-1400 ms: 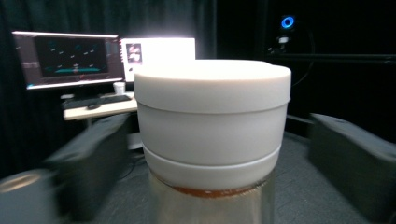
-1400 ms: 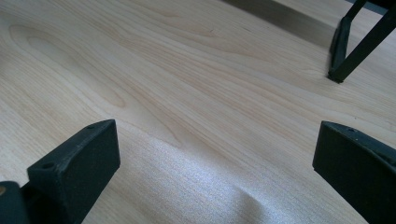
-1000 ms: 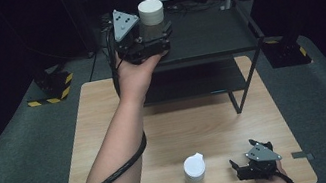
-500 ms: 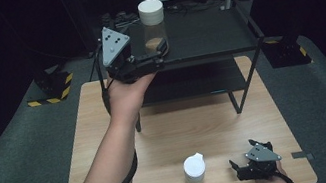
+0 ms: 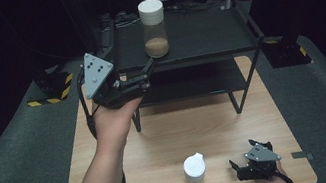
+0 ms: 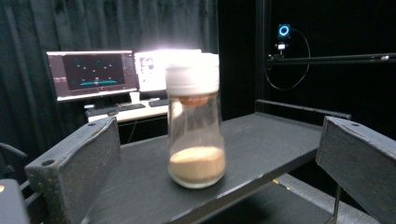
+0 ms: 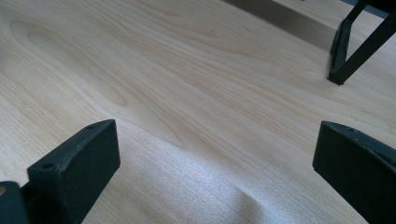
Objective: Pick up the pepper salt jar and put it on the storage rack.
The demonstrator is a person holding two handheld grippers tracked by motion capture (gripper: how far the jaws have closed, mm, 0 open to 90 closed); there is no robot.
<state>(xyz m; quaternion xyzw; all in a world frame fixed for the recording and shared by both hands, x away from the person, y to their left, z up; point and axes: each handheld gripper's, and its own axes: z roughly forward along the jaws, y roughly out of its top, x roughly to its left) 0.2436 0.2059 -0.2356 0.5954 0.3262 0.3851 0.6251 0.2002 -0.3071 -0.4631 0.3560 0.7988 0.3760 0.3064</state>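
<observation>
A glass jar [image 5: 153,27] with a white lid and brown powder at its bottom stands upright on the top of the black shelf [image 5: 202,39]. My left gripper [image 5: 146,73] hovers open at the shelf's front left edge, a short way from the jar and not touching it. In the left gripper view the jar [image 6: 196,126] stands beyond and between the wide-apart fingers [image 6: 79,168]. A small white bottle [image 5: 194,169] stands on the wooden table [image 5: 206,119] near the front. My right gripper [image 5: 237,170] rests open just right of it; its fingers [image 7: 74,172] frame bare wood.
The black two-tier shelf takes up the back of the table; one of its legs [image 7: 343,60] stands ahead of the right gripper. Monitors [image 6: 93,72] glow behind the shelf. Yellow-black striped blocks [image 5: 51,88] lie on the grey floor at left.
My left gripper has let go of the jar and drawn back left and down from the shelf top. The jar stays standing there. The right gripper has not moved.
</observation>
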